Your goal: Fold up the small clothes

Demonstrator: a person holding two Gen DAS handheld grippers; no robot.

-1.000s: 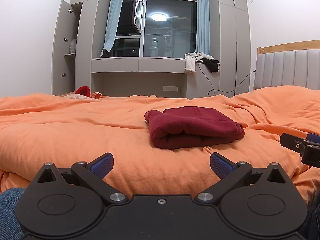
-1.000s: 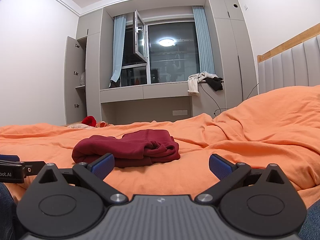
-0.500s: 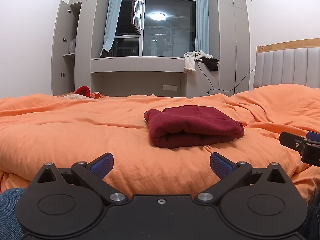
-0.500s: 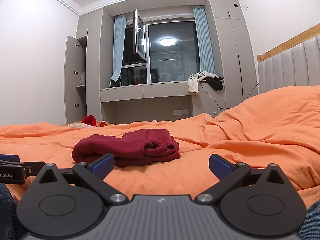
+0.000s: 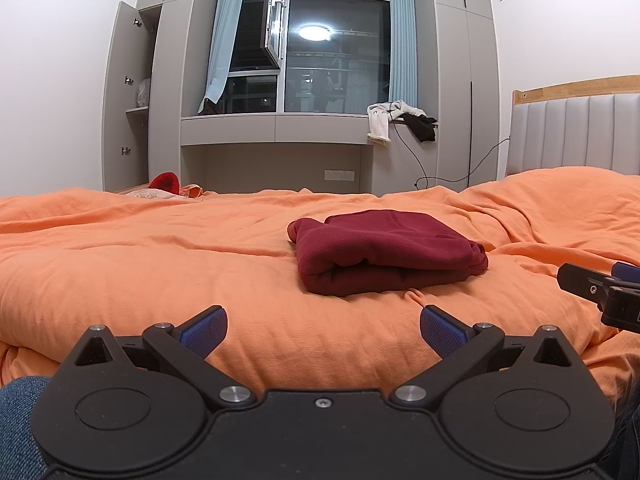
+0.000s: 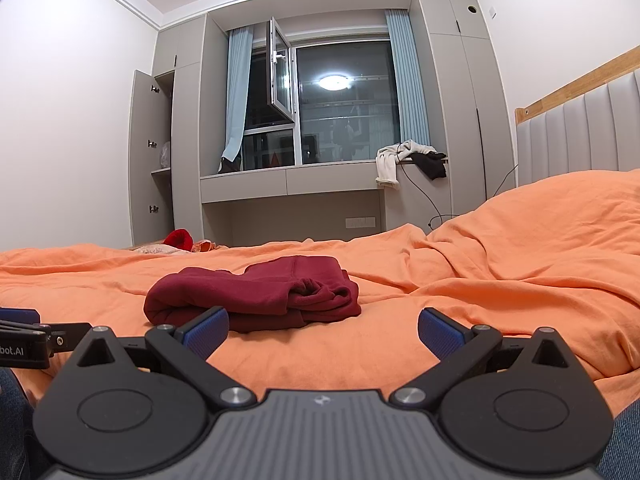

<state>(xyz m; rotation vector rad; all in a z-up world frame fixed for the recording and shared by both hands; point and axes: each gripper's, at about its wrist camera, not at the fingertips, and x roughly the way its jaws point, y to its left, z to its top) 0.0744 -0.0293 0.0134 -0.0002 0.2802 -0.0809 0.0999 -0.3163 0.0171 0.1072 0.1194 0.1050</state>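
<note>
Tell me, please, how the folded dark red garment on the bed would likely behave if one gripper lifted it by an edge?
The dark red garment looks like soft knit, so it would probably droop and unfold. Its stacked layers would likely slide apart. The orange duvet beneath is wrinkled and soft, so pushing may drag bedding too.

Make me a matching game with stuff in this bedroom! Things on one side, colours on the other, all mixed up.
Things:
1. folded garment
2. bed cover
3. curtains
4. headboard panels

Colours:
A. pale blue
B. grey
C. dark red
D. orange

Pairs: 1-C, 2-D, 3-A, 4-B

The folded garment lies on the bed cover, ahead of both grippers. The left gripper and the right gripper each have their jaws wide apart and hold nothing.
</note>
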